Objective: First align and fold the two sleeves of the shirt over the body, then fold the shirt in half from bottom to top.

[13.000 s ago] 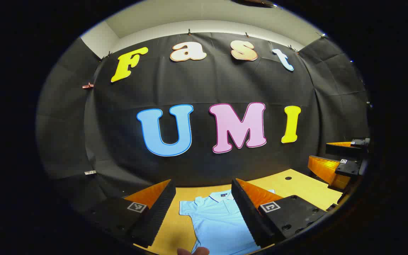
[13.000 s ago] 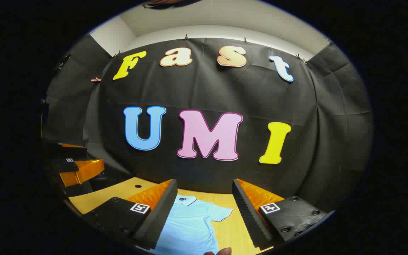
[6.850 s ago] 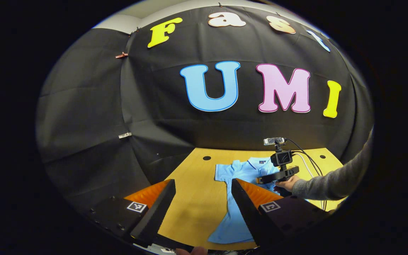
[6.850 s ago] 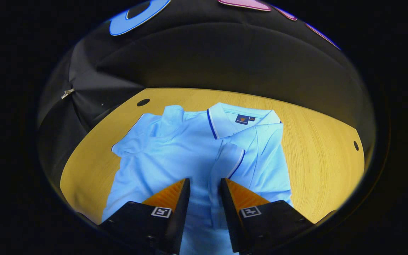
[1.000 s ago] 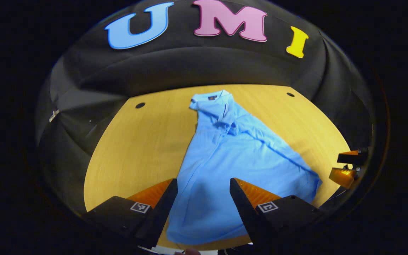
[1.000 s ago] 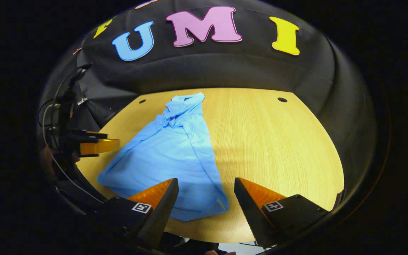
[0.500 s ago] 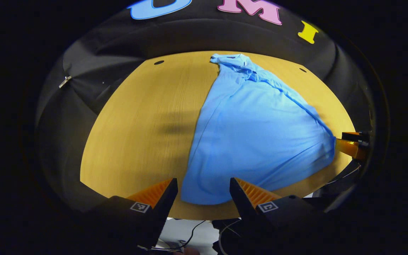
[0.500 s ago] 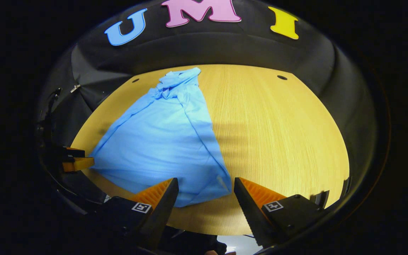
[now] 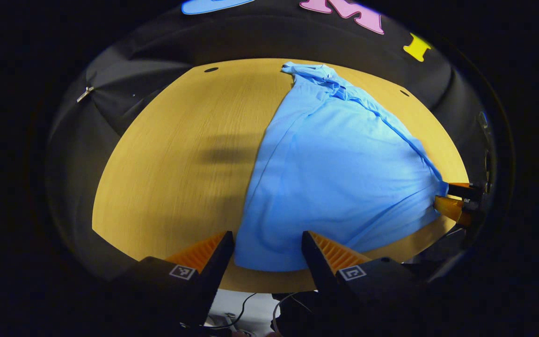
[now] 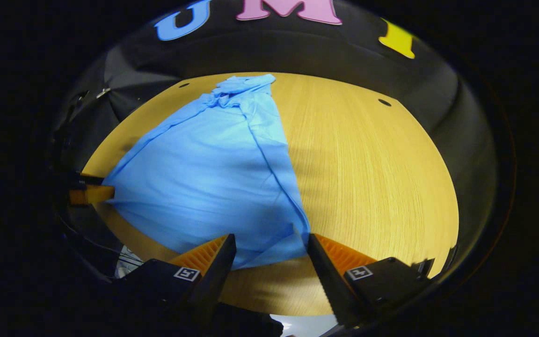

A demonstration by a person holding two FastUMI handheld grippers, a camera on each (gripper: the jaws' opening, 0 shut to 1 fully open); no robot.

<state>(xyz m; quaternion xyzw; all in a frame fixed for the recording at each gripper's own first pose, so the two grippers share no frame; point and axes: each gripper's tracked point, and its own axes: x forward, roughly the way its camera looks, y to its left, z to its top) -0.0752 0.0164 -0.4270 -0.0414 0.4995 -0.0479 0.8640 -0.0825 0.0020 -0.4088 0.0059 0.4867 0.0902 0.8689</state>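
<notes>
**Hem corners between the fingers, collar at the far edge**

Along the worktop's (image 9: 166, 178) near edge, the shirt's (image 9: 339, 173) hem lies between both grippers. Its long axis runs away from them, collar bunched by the far edge. The left gripper (image 9: 267, 245) has its fingers spread around the hem's left corner; the right gripper (image 10: 269, 248) likewise stands spread around the right corner, neither pressing cloth. Both sit equally near their corners. The coming fold, I judge, carries the hem toward the collar. No label or writing on the shirt can be read.
</notes>
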